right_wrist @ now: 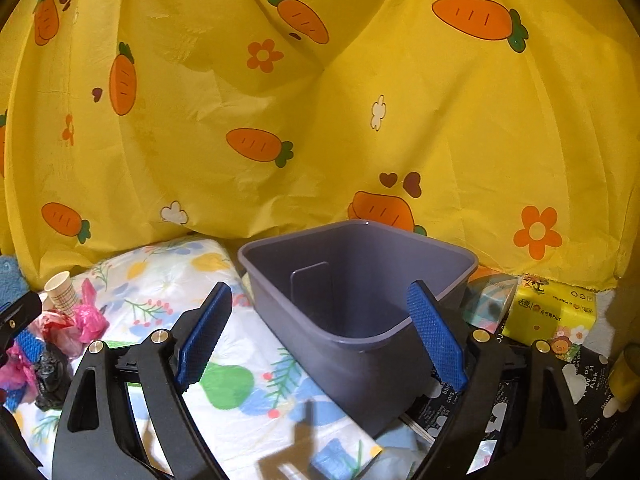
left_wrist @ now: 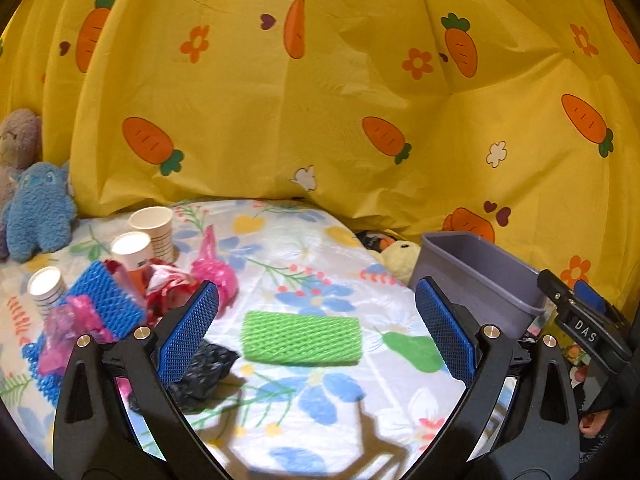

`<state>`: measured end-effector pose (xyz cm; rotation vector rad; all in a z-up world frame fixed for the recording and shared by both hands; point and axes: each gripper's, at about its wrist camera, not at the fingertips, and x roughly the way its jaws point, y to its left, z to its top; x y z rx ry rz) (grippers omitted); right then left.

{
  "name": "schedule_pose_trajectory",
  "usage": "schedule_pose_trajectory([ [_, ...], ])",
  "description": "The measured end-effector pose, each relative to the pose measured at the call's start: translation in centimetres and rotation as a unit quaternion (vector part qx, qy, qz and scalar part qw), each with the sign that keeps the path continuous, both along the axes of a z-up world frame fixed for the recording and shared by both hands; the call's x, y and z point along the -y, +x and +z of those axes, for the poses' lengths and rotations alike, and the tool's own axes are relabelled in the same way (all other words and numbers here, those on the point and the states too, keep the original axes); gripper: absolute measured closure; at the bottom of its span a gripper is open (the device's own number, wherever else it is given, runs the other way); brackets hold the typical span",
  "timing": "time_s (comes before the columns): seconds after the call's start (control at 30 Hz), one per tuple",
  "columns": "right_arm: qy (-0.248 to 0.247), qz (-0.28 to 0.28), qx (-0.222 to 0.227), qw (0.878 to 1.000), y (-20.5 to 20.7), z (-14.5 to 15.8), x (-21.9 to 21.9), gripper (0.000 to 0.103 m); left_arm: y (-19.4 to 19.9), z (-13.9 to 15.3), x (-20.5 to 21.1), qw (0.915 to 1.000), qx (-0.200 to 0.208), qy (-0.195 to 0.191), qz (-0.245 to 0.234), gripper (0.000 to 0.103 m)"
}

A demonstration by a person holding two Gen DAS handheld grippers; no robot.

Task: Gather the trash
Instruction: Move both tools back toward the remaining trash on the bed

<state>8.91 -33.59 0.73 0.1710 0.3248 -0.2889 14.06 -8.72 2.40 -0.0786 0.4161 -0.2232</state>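
Note:
A green foam net sleeve (left_wrist: 301, 338) lies on the floral table cover between the fingers of my open, empty left gripper (left_wrist: 318, 326). A crumpled black bag (left_wrist: 200, 376) lies by the left finger. Further left lies a pile: blue foam net (left_wrist: 108, 300), pink plastic (left_wrist: 212, 268), red-white wrapper (left_wrist: 168, 284), and three paper cups (left_wrist: 152, 226). A grey bin (right_wrist: 360, 300) stands at the table's right edge, empty inside. My right gripper (right_wrist: 324, 332) is open and empty, right in front of the bin. The right gripper shows at the right edge of the left wrist view (left_wrist: 588, 320).
A yellow carrot-print curtain (left_wrist: 320, 80) hangs behind the table. A blue plush toy (left_wrist: 38, 212) sits at the back left and a yellow plush chick (left_wrist: 396, 258) beside the bin. A yellow tissue pack (right_wrist: 550, 312) and printed packets lie right of the bin.

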Motion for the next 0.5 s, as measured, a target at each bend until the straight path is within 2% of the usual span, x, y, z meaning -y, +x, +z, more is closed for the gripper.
schedule_pose_trajectory([
  [0.3,0.0,0.099,-0.01,0.995,-0.8,-1.0,-7.0,0.017,-4.7,-2.4,-9.1,0.9953,-0.011,-0.006,0.096,0.006],
  [0.5,-0.002,0.163,-0.027,0.986,-0.2,-1.9,-12.1,0.017,-7.1,-2.8,-14.3,0.987,-0.011,-0.002,0.16,0.006],
])
